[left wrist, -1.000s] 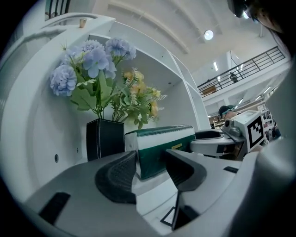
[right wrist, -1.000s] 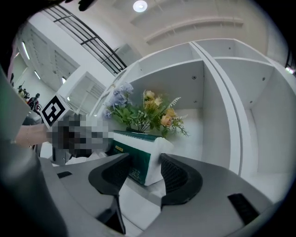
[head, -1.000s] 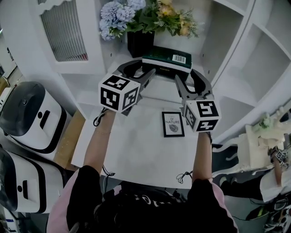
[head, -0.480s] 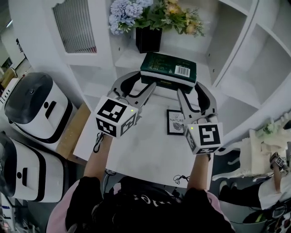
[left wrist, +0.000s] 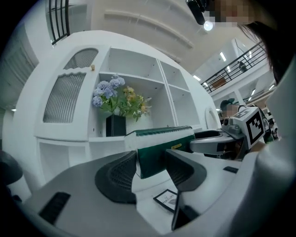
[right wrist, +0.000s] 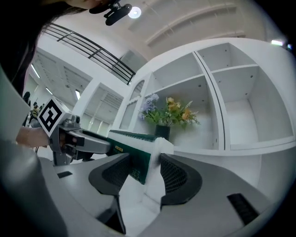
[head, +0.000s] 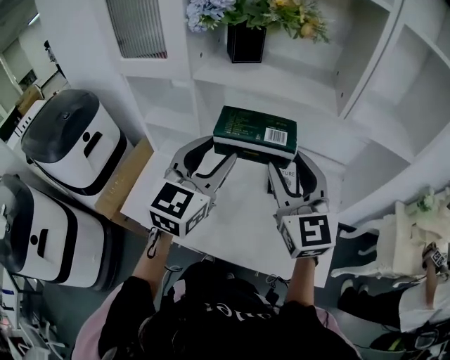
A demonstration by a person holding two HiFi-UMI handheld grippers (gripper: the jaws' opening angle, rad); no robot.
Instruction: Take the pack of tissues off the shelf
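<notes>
Green and white, the pack of tissues (head: 254,133) hangs over the white table (head: 232,221), clear of the shelf (head: 281,77). The left tongs (head: 218,152) clamp its left end. The right tongs (head: 283,164) clamp its right end.

This looks like a home-style corner staged inside a large hall, more a showroom or recording lab than a lived-in room. The homely part is a white shelf unit (head: 281,81) with a slatted arched panel (left wrist: 64,99), a black vase of flowers (head: 246,42), a white table (head: 232,232) and a small framed card (left wrist: 166,200). Around it the gripper views show a high ceiling with a spot lamp (right wrist: 134,11) and the railing of an upper gallery (left wrist: 236,69), and two bulky white-and-black machines (head: 70,140) stand on the floor beside the table.
</notes>
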